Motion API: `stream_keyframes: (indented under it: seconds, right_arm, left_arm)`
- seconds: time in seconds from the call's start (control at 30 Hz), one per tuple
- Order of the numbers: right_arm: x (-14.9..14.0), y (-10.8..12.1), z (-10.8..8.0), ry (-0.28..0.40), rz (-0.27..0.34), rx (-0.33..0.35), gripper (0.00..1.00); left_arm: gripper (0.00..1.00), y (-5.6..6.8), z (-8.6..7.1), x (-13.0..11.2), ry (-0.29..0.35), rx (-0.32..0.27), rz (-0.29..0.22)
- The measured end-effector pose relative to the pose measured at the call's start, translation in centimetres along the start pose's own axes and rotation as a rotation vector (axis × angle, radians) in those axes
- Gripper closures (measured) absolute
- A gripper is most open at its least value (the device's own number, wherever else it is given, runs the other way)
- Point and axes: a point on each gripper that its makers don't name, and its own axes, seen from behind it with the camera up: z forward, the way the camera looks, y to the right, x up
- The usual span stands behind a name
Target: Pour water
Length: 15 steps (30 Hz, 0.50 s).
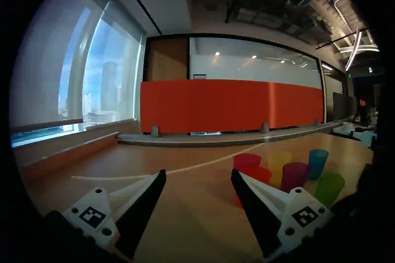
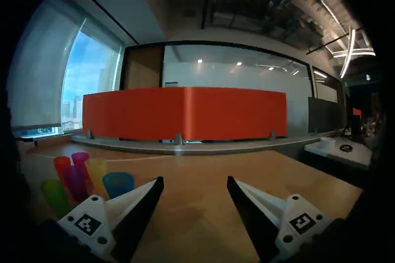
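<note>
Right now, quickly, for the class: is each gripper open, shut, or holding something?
Left gripper: open, holding nothing.
Right gripper: open, holding nothing.

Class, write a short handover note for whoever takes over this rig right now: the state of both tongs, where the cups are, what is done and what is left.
Left tongs: open, holding nothing, over the wooden table.
Right tongs: open, holding nothing, over the same table.
Cups: a cluster of coloured cups stands upright on the table, among them a blue cup, a green cup and a yellow cup. It lies to the right of the left tongs and to the left of the right tongs.
Done: nothing grasped or poured yet; whether any cup holds water cannot be told.
Left: probably grasp a cup, then pour.
</note>
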Motion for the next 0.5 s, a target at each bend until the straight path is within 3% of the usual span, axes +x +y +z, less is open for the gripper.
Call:
stream_keyframes:
  seconds: [0.17, 0.5]
  right_arm:
    - [1.3, 0.0, 0.2, -0.013, 0.007, 0.008, 0.01]
    - [6.3, 0.6, 1.0, -0.049, 0.013, 0.019, 0.01]
  left_arm:
    - [0.02, -0.4, 0.4, 1.3, -0.001, 0.007, 0.015]
    - [0.02, -0.3, 1.1, 7.8, 0.019, -0.013, 0.025]
